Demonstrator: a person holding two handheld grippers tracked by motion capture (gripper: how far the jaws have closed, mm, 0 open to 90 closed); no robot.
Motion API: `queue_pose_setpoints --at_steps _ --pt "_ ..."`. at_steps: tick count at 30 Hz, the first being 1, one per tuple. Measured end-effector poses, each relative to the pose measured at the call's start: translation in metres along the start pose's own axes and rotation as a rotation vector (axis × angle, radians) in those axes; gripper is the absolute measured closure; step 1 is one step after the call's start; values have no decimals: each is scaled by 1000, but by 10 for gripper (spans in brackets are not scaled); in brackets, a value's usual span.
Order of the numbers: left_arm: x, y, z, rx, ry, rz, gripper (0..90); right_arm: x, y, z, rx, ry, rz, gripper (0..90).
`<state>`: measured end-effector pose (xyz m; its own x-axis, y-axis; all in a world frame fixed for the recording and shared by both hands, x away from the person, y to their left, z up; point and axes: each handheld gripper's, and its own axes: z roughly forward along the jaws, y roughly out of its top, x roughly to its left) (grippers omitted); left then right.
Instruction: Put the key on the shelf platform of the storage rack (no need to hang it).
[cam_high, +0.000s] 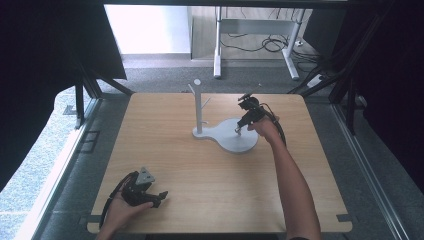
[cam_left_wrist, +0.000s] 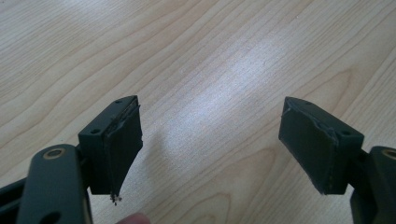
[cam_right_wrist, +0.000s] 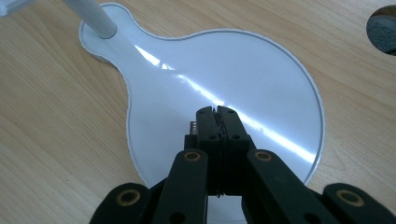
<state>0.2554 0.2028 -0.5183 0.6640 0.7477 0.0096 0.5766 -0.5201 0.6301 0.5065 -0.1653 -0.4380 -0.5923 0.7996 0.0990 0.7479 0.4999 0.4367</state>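
A white stand sits at the middle back of the wooden table (cam_high: 200, 175): a flat pear-shaped base (cam_high: 246, 142) with an upright pole (cam_high: 198, 107) bearing short pegs. My right gripper (cam_high: 238, 131) points down at the round part of the base (cam_right_wrist: 243, 65), just above it, its jaws shut together with nothing visible between them (cam_right_wrist: 218, 112). The pole (cam_right_wrist: 91, 16) rises at the upper left of the right gripper view. My left gripper (cam_high: 160, 197) rests low near the table's front left, open, with bare wood between its jaws (cam_left_wrist: 210, 135).
Behind the table stand a desk's white legs (cam_high: 217, 55) with cables (cam_high: 272, 44) on the floor. Dark curtains hang at both sides. Bare wood lies between the two grippers.
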Motion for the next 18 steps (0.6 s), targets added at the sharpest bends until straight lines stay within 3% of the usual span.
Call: queue_pose_setpoints --at_steps 18 --pt "0 0 0 4 0 6 216 1 -8 24 30 -12 -4 888"
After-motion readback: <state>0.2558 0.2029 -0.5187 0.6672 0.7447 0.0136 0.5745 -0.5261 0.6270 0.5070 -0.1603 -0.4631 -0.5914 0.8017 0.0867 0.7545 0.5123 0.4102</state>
